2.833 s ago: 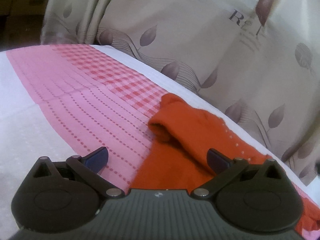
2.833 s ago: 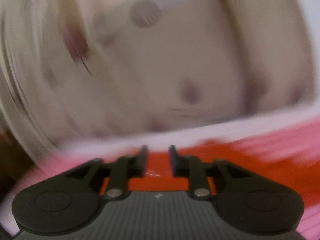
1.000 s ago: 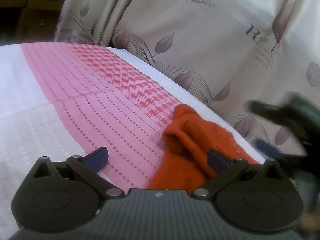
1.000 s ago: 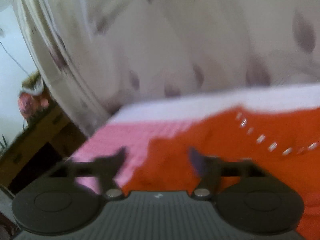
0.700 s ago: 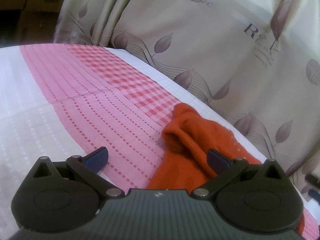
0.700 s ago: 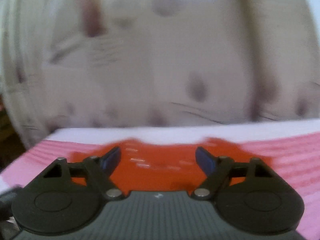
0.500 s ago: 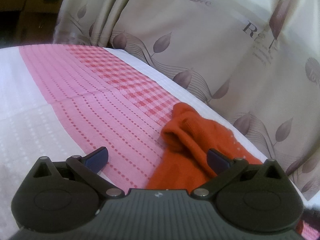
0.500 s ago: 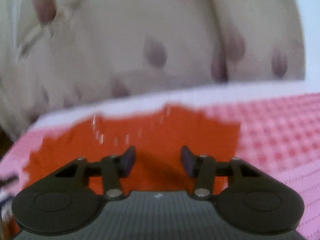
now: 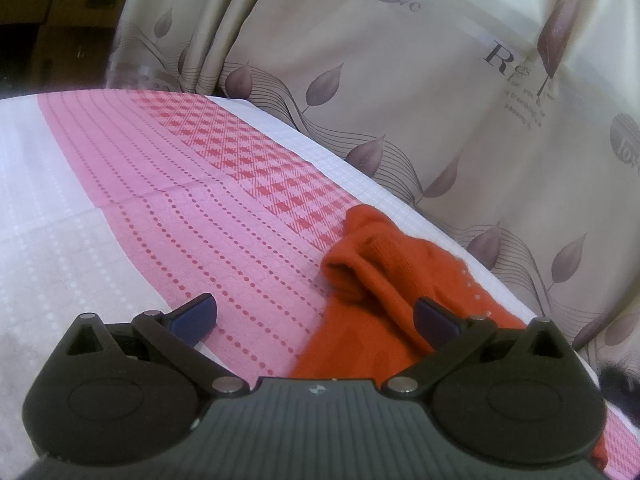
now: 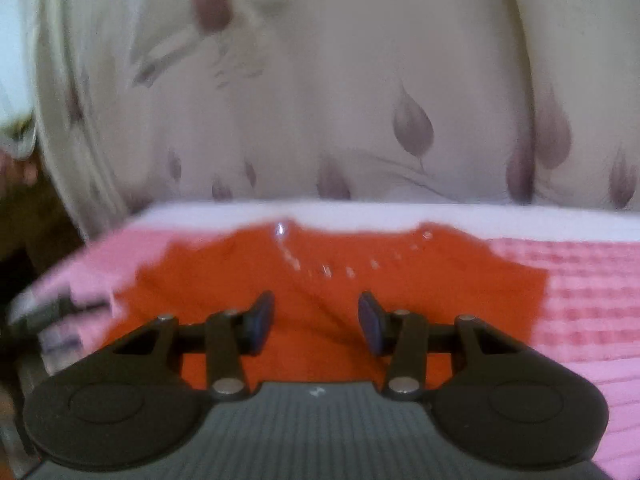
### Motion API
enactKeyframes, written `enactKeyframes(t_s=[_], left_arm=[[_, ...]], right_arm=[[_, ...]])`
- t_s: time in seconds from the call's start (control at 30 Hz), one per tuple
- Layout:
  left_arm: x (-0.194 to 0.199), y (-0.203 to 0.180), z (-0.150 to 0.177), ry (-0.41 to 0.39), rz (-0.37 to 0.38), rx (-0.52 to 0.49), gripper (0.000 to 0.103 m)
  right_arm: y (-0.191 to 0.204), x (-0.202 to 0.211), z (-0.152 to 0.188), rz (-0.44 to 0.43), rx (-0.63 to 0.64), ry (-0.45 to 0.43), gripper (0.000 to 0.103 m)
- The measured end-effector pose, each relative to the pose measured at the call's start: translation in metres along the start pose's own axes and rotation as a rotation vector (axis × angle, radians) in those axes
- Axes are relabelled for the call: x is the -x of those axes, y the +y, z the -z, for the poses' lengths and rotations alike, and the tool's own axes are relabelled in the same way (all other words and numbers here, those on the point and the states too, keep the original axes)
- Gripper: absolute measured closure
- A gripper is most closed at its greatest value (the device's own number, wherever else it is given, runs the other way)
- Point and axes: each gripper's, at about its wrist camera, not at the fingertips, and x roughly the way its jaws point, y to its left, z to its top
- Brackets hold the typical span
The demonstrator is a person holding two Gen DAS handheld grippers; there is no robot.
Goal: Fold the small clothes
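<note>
Right fingers (image 10: 260,322) apart, orange garment (image 10: 328,280) beneath, ahead.

The left claw (image 9: 314,316) stood wide open above the pink-and-white cloth (image 9: 168,216) covering the counter. An orange garment (image 9: 384,276) lay rumpled beside its right finger, near the leaf-printed curtain (image 9: 400,88) behind.

The garment (image 9: 384,280) lies on the cloth (image 9: 180,200), near its far edge. The curtain (image 9: 400,100) hangs directly behind that edge. A cabinet (image 9: 60,12) stands beyond the curtain's left side.
</note>
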Motion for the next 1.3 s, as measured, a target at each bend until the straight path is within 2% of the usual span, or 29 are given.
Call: enactKeyframes(t_s=[0.1,0.2,0.3,0.4,0.43,0.5,0.6,0.67,0.73,0.77,0.83,0.9,1.03,1.1,1.13,1.17,1.2,1.23,1.27,1.3], left_arm=[[0.000,-0.001,0.000,0.000,-0.001,-0.002,0.000],[0.000,-0.001,0.000,0.001,0.000,-0.002,0.000],[0.000,0.000,0.000,0.001,0.002,0.002,0.000],[0.001,0.000,-0.001,-0.001,0.003,0.013,0.000],[0.001,-0.001,-0.001,-0.001,0.001,0.012,0.000],[0.001,-0.002,-0.001,0.000,-0.002,0.008,0.000],[0.001,-0.001,-0.001,-0.003,-0.003,0.013,0.000],[0.001,-0.001,-0.002,-0.004,-0.005,0.019,0.000],[0.001,0.000,-0.002,-0.001,0.000,0.025,0.000],[0.000,0.002,-0.003,0.005,0.007,0.028,0.000],[-0.001,0.006,-0.008,0.030,0.036,0.044,0.000],[-0.003,0.012,-0.015,0.070,0.067,0.064,0.000],[-0.018,0.016,-0.035,0.130,0.073,0.047,0.000],[-0.027,0.015,-0.042,0.149,0.071,0.023,0.002],[-0.030,0.013,-0.045,0.153,0.078,-0.007,0.004],[-0.032,0.010,-0.047,0.144,0.087,-0.045,0.012],[-0.033,0.005,-0.048,0.132,0.099,-0.099,0.028],[-0.034,0.000,-0.048,0.126,0.107,-0.152,0.036],[-0.036,-0.004,-0.047,0.127,0.109,-0.190,0.049],[-0.038,-0.008,-0.046,0.136,0.112,-0.221,0.052]], right_arm=[[-0.028,-0.043,-0.021,-0.046,-0.184,0.051,0.056],[-0.055,-0.084,-0.017,-0.188,-0.413,0.185,0.056],[-0.036,-0.082,-0.005,-0.287,-0.359,0.246,0.056],[-0.004,-0.055,0.015,-0.401,-0.193,0.294,0.053],[0.007,-0.046,0.025,-0.395,-0.133,0.316,0.049],[0.020,-0.036,0.042,-0.392,-0.075,0.351,0.047],[0.036,-0.022,0.051,-0.355,0.044,0.321,0.046],[0.034,-0.016,0.045,-0.349,0.014,0.273,0.046],[0.030,-0.012,0.032,-0.361,-0.057,0.173,0.046],[0.028,-0.010,0.028,-0.341,-0.073,0.129,0.044],[0.030,-0.013,0.020,-0.236,-0.056,0.072,0.042],[0.030,-0.019,0.019,-0.146,-0.033,0.052,0.040],[0.028,-0.019,0.039,-0.066,-0.008,0.026,0.039],[0.024,-0.013,0.052,-0.056,-0.013,0.014,0.039],[0.023,-0.012,0.059,-0.056,-0.024,0.011,0.039],[0.022,-0.008,0.062,-0.058,-0.026,-0.003,0.039],[0.022,-0.004,0.061,-0.065,-0.017,-0.027,0.039],[0.023,-0.002,0.062,-0.072,-0.014,-0.043,0.032],[0.024,-0.003,0.063,-0.069,-0.014,-0.048,0.029],[0.026,-0.003,0.063,-0.065,-0.012,-0.047,0.029]])
